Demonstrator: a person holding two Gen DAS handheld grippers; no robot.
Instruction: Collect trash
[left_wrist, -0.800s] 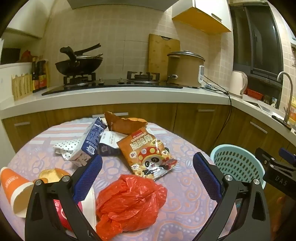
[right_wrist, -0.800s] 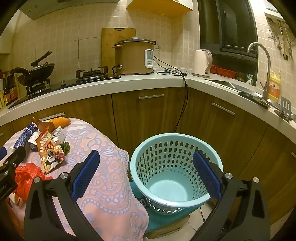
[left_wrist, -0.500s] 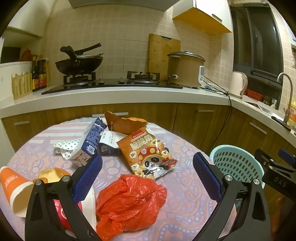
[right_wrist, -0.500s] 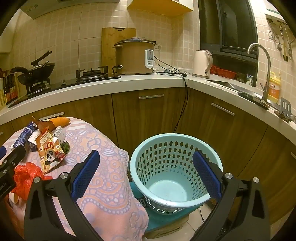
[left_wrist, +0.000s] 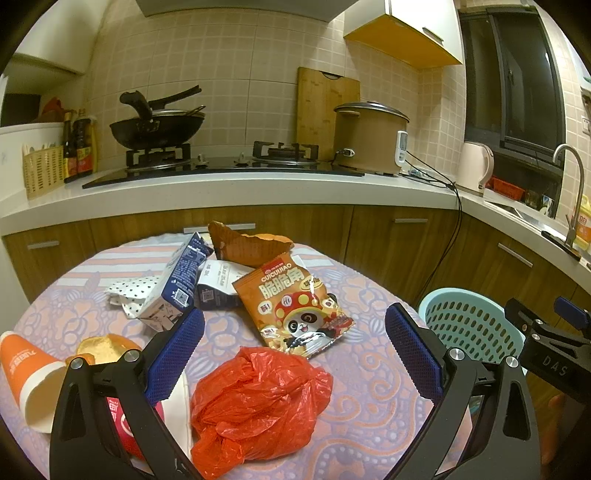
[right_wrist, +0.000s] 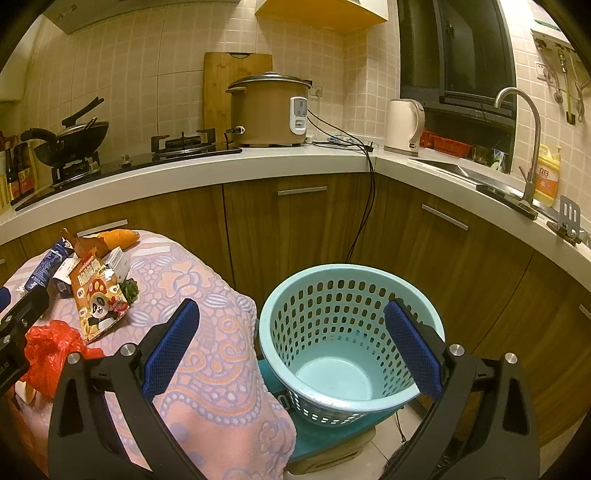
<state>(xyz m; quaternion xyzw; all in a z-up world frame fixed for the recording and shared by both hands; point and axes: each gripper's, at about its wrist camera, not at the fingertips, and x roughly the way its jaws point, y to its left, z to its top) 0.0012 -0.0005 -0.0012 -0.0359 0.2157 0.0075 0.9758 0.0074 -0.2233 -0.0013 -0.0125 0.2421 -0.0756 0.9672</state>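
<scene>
Trash lies on a round table with a pink patterned cloth (left_wrist: 369, 373). A crumpled red plastic bag (left_wrist: 255, 402) sits between the fingers of my open left gripper (left_wrist: 293, 347). Beyond it lie an orange panda snack packet (left_wrist: 291, 306), a blue milk carton (left_wrist: 177, 288), a torn brown paper bag (left_wrist: 247, 247), spotted paper (left_wrist: 133, 291) and an orange paper cup (left_wrist: 26, 380). My open, empty right gripper (right_wrist: 291, 347) hovers over the empty light blue perforated basket (right_wrist: 347, 343) on the floor beside the table. The snack packet (right_wrist: 96, 295) and red bag (right_wrist: 48, 350) show at its left.
Wooden cabinets and a white counter curve behind the table, carrying a wok (left_wrist: 155, 125), a rice cooker (left_wrist: 369, 136), a kettle (right_wrist: 404, 125) and a sink tap (right_wrist: 524, 140). A black cable (right_wrist: 365, 210) hangs down the cabinet front. The basket stands on a teal stool (right_wrist: 325, 439).
</scene>
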